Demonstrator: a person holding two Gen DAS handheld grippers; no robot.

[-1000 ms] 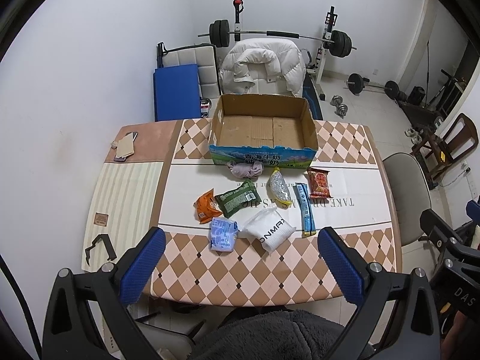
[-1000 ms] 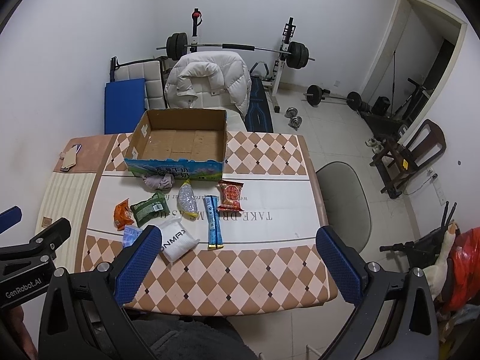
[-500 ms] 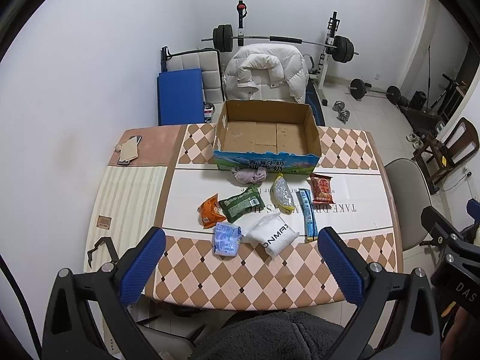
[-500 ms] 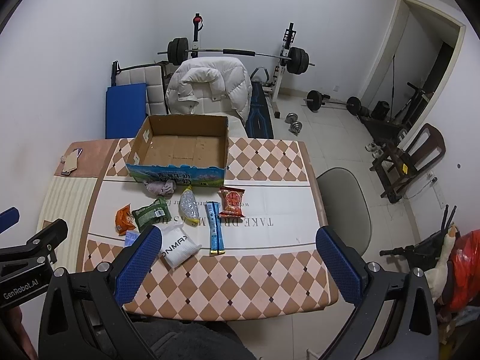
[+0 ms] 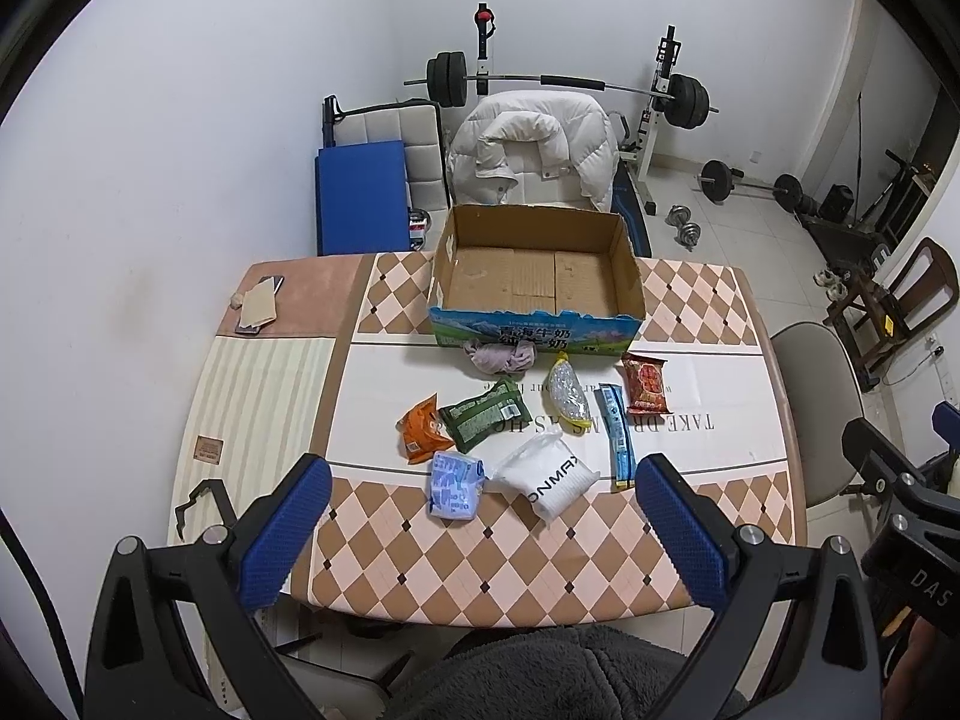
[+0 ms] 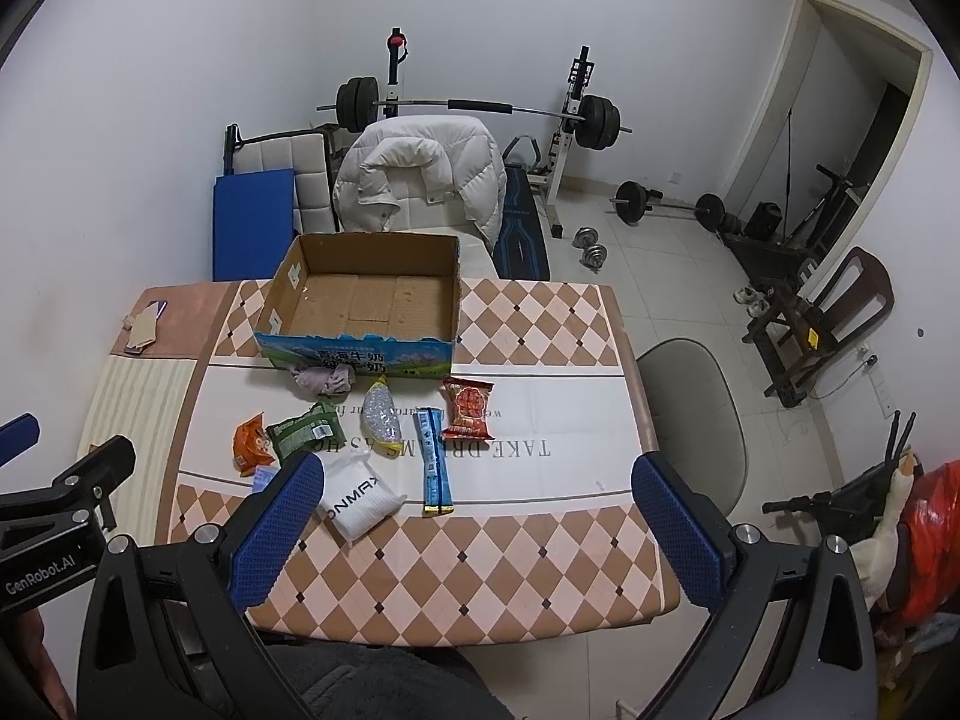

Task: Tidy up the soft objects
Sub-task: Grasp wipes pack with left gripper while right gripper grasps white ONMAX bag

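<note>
Both held high above the table [image 5: 540, 570], well clear of everything on it. Left gripper [image 5: 483, 531]: jaws spread wide, nothing between the blue pads [image 5: 288, 531]. Right gripper [image 6: 477, 531]: jaws likewise spread wide, blue pads [image 6: 678, 531] bare. On the far half of the table, at 12 o'clock from the left gripper, an open cardboard box [image 5: 537, 324] with a bare floor and a printed blue-green front wall. Touching that front wall, a crumpled lilac cloth [image 5: 501, 357]. Nearer, a loose cluster of soft packets on the white strip of the tablecloth: orange packet [image 5: 419, 427] at the 9 o'clock end, its edge just under the green packet [image 5: 485, 414] beside it; clear bag with a yellow tip [image 5: 565, 393] at the middle; long blue stick pack [image 5: 617, 435] just to the 3 o'clock side of that; red snack packet [image 5: 645, 384] at the 3 o'clock end, close to the stick pack. Nearest row: pale blue tissue pack [image 5: 454, 485] and white pillow-shaped pack lettered ONMAX [image 5: 549, 475], side by side and almost touching. From the right wrist view, tissue pack mostly hidden behind the left-hand blue pad, white pack [image 6: 359, 495] just past that pad at 11 o'clock. At 10 o'clock on the table's far corner, a phone and card [image 5: 258, 306]. Beyond the table, a white down jacket [image 5: 534, 150] draped over a chair, and a barbell rack [image 5: 564, 84] against the wall.
</note>
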